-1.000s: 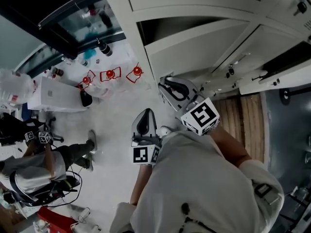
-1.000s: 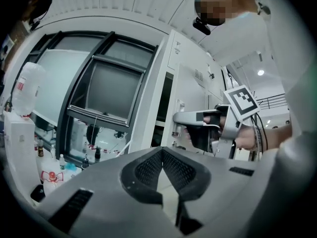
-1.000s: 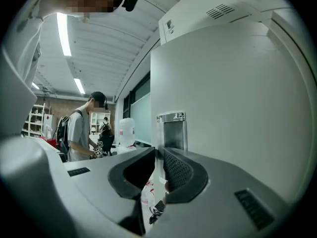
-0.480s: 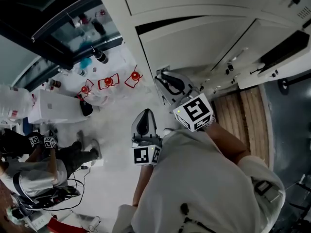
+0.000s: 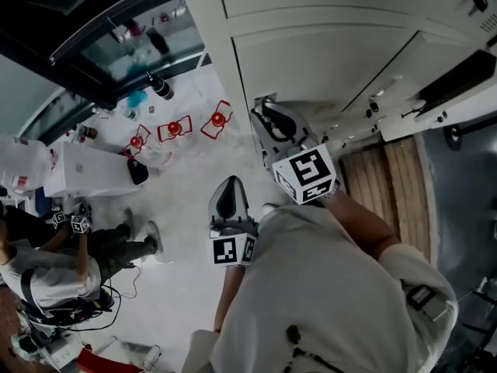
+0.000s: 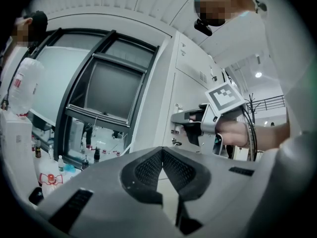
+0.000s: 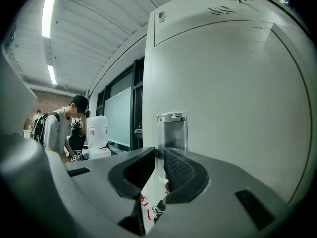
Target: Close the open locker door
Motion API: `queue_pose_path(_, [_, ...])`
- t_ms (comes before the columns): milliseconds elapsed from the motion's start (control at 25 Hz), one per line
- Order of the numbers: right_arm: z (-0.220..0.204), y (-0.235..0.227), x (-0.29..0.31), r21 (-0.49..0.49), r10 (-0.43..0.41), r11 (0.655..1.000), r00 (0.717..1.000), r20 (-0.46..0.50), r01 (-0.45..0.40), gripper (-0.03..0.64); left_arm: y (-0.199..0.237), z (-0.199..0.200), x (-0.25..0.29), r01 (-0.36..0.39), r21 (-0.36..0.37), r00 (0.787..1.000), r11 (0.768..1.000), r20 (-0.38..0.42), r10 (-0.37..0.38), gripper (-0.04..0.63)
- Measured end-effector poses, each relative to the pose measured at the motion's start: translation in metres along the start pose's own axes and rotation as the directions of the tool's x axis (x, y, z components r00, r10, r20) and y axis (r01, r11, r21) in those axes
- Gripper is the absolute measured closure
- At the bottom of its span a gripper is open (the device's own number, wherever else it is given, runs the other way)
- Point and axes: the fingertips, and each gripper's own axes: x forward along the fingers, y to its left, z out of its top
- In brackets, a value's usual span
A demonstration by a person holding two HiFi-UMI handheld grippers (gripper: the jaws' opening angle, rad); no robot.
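Observation:
The white locker door [image 5: 326, 53] lies flush with the locker front, and no dark gap shows along its top edge. My right gripper [image 5: 266, 119] points at its lower left corner. In the right gripper view the door [image 7: 233, 98] fills the right side, and the gripper's tips [image 7: 159, 152] meet, shut, just in front of a metal latch plate [image 7: 172, 133]. Nothing shows between them. My left gripper [image 5: 229, 186] hangs lower over the floor, shut and empty [image 6: 161, 150]. The left gripper view shows the right gripper [image 6: 181, 119] against the locker front.
To the right, another locker door [image 5: 458, 92] stands ajar over a wooden floor strip [image 5: 388, 177]. Red stands [image 5: 175, 123] and bottles sit on the pale floor to the left. A person [image 5: 46, 263] with grippers crouches at far left beside a white box [image 5: 85, 162].
The dark gap above the locker door narrowed and vanished as the door swung shut. My right gripper moved with it toward the lockers. The left gripper barely moved.

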Motion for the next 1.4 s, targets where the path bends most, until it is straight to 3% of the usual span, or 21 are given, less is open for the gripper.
queue_pose_path(1160, [0.000, -0.008, 0.008, -0.022, -0.096, 0.995, 0.995, 0.019, 0.096, 0.548, 0.016, -0.007, -0.015, -0.054, -0.019, 0.999, 0.998, -0.008, 0.054, 0.588])
queue_pose_path(1400, [-0.002, -0.006, 0.004, -0.017, -0.059, 0.998, 0.998, 0.019, 0.060, 0.495, 0.013, -0.008, -0.015, -0.053, -0.018, 0.999, 0.998, -0.009, 0.053, 0.588])
